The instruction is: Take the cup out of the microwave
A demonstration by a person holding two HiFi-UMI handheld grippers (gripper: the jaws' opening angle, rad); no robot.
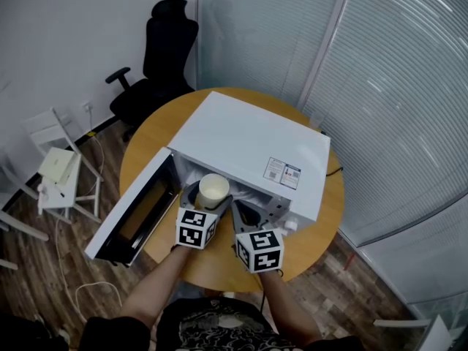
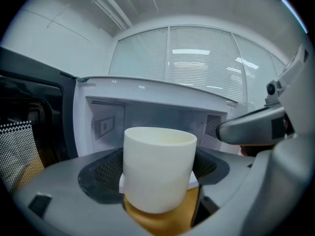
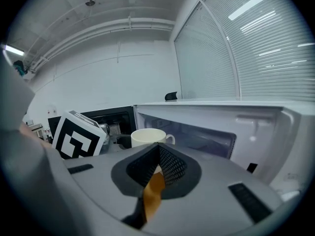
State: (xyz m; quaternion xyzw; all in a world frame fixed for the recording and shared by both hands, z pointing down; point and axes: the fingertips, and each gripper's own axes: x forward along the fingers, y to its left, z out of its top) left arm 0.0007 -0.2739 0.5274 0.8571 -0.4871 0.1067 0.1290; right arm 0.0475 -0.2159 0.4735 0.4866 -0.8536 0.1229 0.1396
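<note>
A white microwave (image 1: 248, 148) stands on the round wooden table (image 1: 146, 145) with its door (image 1: 135, 210) swung open to the left. The cream cup (image 1: 213, 190) is just in front of the opening, over the table's wood. My left gripper (image 1: 210, 200) is shut on the cup (image 2: 157, 156), one jaw on each side of its wall, and the cavity (image 2: 162, 114) shows behind it. My right gripper (image 1: 245, 213) is close beside it on the right. In the right gripper view that gripper (image 3: 158, 154) is shut on nothing, and the cup (image 3: 147, 136) with its handle sits beyond it.
A black office chair (image 1: 157, 64) stands behind the table. A white folding rack (image 1: 62, 170) is on the wooden floor at left, with a cable nearby. Glass walls with blinds (image 1: 395, 101) close off the right side. The open door juts past the table's left edge.
</note>
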